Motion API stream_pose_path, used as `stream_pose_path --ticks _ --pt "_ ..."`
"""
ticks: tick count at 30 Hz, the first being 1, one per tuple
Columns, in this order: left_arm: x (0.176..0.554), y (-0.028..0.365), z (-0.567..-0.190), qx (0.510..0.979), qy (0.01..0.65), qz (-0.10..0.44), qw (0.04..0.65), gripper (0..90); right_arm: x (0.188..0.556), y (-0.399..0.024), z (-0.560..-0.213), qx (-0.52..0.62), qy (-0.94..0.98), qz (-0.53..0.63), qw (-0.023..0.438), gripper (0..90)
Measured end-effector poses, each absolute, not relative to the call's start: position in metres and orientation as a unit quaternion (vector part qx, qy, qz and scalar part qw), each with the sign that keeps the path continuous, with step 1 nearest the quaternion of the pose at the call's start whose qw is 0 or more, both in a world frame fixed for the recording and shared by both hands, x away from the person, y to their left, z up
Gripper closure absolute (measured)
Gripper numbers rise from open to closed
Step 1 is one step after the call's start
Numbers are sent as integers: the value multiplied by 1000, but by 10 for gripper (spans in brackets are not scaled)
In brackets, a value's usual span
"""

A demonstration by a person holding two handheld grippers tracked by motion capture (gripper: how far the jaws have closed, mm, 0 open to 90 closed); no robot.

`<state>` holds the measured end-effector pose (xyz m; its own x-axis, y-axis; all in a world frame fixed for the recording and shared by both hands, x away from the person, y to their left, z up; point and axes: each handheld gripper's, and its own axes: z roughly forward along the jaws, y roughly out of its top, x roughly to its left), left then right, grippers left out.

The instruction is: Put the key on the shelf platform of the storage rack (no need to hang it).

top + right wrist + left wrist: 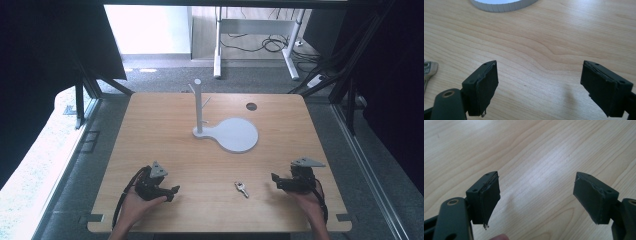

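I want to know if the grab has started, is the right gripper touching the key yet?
Apart. In the high view, bare wood lies between the right gripper and the key. In the right gripper view, the key sits left of the open fingers.

Each black gripper (176, 190) carries a grey three-cornered plate, visible screws and a trailing black cable.

In the right gripper view the small silver metal key (428, 71) is cut off by the left edge. The white round flat stand base (504, 4) is cropped by the top edge.

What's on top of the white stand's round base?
Nothing sits on the round base; its top is bare. The post rises from the smaller end. The key lies apart on the table.
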<state>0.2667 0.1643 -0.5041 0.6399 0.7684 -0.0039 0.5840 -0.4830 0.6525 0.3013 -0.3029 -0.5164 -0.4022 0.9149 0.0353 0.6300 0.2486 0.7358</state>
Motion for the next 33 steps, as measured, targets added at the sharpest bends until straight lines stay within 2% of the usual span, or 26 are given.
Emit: stream_pose_path --ticks 9,24,33 --pt "264 157 -501 850 391 145 321 213 294 -303 -509 491 767 364 196 263" --pt "253 164 -497 834 414 135 339 213 298 -309 -503 473 774 382 178 308" --pt "249 158 -498 839 409 137 333 213 301 -306 -502 453 789 370 187 304"
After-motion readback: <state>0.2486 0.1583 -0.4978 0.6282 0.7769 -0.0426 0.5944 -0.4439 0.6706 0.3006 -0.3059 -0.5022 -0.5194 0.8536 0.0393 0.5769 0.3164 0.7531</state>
